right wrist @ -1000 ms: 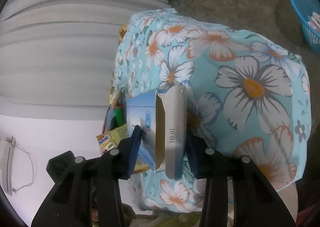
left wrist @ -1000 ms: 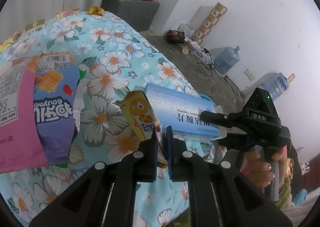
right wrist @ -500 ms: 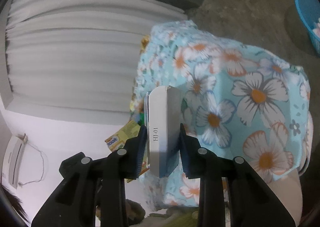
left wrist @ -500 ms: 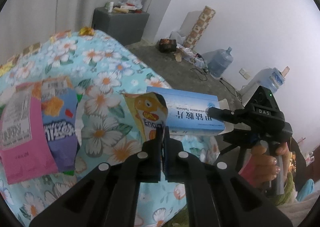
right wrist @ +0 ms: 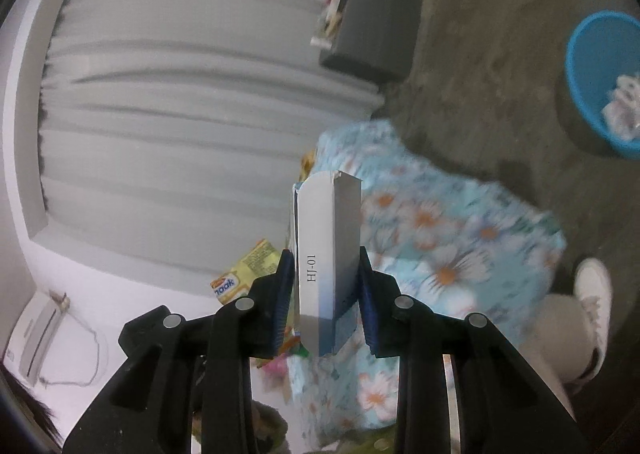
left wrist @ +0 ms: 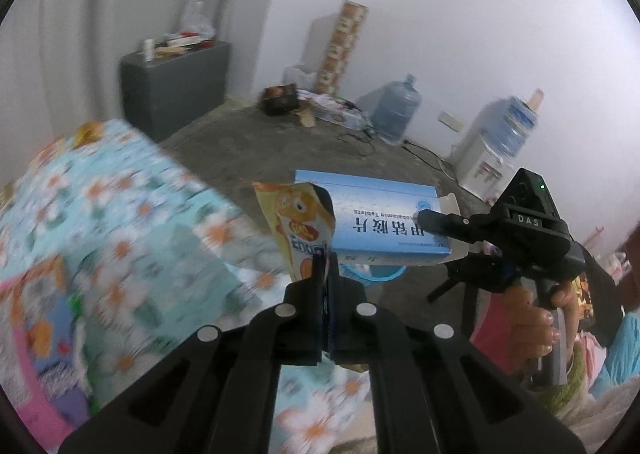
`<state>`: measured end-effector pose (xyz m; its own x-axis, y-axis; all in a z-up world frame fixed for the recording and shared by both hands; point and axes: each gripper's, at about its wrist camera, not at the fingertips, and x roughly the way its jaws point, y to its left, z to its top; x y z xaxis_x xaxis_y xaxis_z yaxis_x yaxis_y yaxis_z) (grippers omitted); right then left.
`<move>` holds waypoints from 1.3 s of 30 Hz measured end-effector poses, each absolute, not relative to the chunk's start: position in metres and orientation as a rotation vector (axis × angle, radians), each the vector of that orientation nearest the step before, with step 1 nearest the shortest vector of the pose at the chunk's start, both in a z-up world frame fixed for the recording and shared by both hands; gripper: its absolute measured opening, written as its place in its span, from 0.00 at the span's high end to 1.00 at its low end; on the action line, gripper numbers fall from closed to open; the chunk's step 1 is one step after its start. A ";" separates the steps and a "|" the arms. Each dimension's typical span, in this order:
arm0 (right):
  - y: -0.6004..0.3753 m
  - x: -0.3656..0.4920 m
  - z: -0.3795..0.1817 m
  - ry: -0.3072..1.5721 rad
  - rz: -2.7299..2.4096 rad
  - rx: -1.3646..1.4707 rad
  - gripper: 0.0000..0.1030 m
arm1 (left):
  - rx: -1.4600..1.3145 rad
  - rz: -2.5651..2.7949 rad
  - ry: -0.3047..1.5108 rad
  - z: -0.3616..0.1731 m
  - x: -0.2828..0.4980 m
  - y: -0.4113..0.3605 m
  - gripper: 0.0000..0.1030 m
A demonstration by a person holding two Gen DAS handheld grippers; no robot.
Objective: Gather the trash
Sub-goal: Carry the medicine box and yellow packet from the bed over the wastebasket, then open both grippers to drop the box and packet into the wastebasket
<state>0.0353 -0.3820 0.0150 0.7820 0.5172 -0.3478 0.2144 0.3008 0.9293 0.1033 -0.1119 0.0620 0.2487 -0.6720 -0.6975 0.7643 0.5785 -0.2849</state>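
Ahead of me the concrete floor (left wrist: 256,141) lies open as far as the grey cabinet (left wrist: 176,81), the water jugs (left wrist: 396,109) and the dispenser (left wrist: 492,149) along the wall. The flowered table (right wrist: 460,238) crowds one side; past it, bare floor separates it from the blue basket (right wrist: 600,81).

We carry two black handheld grippers. Our left gripper (left wrist: 327,274) has flat, angular black fingers with silver round screw heads along the linkage arms and blue pads on the inner faces. Our right gripper (right wrist: 324,290) is built alike: black arms, silver screws, ribbed blue pads. Seen from the left wrist camera, its body bears a white "DAS" marking and a small green light above that marking. Below the "DAS" marking, our right hand (left wrist: 532,330) shows a pink sleeve. We wear a white shoe (right wrist: 596,294) and light trousers.
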 end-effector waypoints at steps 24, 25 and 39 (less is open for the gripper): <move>-0.579 -0.019 -0.113 0.487 -0.449 1.551 0.56 | 0.429 -1.207 1.240 -0.094 0.123 -0.460 0.42; -0.587 -0.020 -0.126 0.487 -0.458 1.567 0.42 | 0.435 -1.173 1.248 -0.106 0.127 -0.468 0.41; -0.568 -0.044 -0.172 0.739 -0.687 1.439 0.35 | 0.532 -1.093 1.111 -0.093 0.122 -0.445 0.23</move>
<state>-0.0439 -0.5676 -0.1720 0.6092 0.0240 -0.7927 0.7923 0.0242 0.6096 0.1223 -0.4453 -0.0929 0.0363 -0.4270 -0.9035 0.8961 0.4142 -0.1598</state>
